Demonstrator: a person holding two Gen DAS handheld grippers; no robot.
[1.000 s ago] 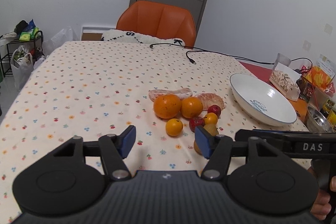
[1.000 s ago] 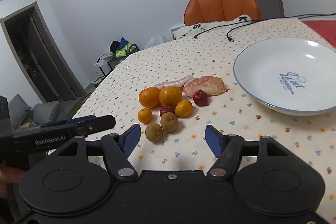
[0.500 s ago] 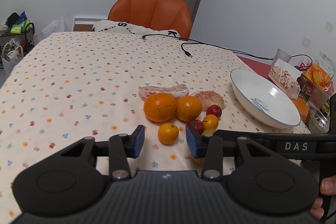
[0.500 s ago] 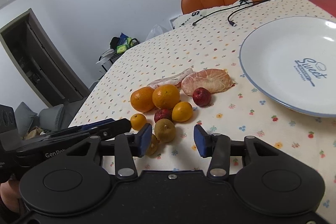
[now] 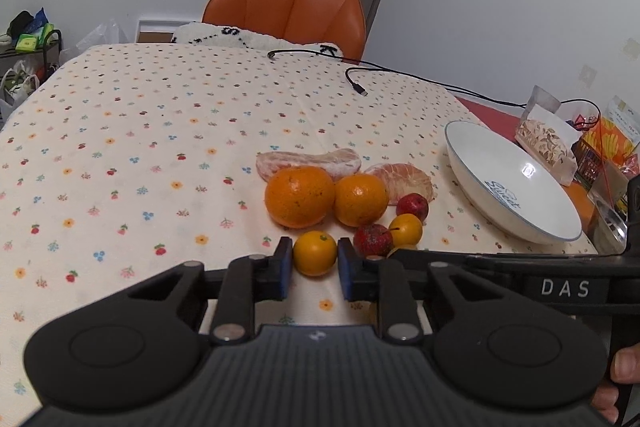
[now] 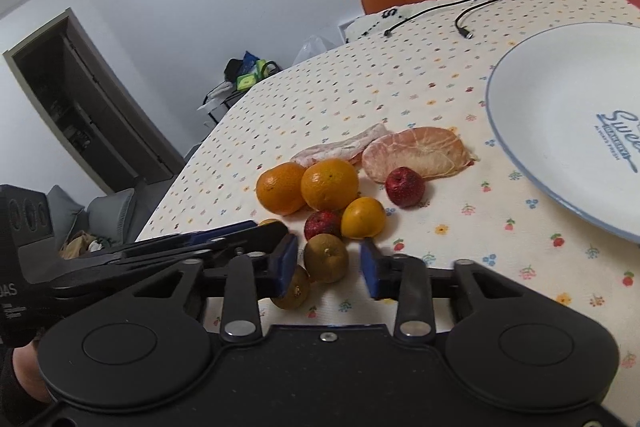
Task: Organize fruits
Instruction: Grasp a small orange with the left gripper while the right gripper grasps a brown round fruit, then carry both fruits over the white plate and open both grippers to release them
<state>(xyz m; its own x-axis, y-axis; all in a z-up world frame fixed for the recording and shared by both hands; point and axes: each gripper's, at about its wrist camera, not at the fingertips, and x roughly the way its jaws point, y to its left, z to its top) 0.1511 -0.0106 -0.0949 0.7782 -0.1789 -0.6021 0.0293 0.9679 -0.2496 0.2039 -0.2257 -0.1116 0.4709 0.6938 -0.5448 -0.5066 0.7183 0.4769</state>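
Floral-print cloth [image 5: 160, 131] covers a dining table, with loose fruit clustered near its front edge. Nearest in the left wrist view, the left gripper [image 5: 314, 269] has its blue pads on either side of a small orange [image 5: 315, 253]; the pads look to be touching it, though a firm grasp cannot be confirmed. A second ago these jaws stood wide apart and well short of the fruit. Only the right wrist view shows the right gripper [image 6: 328, 265] narrowed around a brown fruit [image 6: 326, 257], a clear gap left at its right pad; a second brown fruit [image 6: 294, 291] lies half hidden behind the left pad. It too has closed in and come forward since earlier. Just beyond sit two red fruits, a yellow one, two large oranges [image 5: 300, 197] and peeled pomelo pieces [image 5: 400, 179]. An empty white plate [image 5: 512, 183] lies to the right. Farther back, black cables [image 5: 360, 83] trail across the cloth before an orange chair [image 5: 286, 7]. Snack bags [image 5: 548, 143] appear only in the left view.
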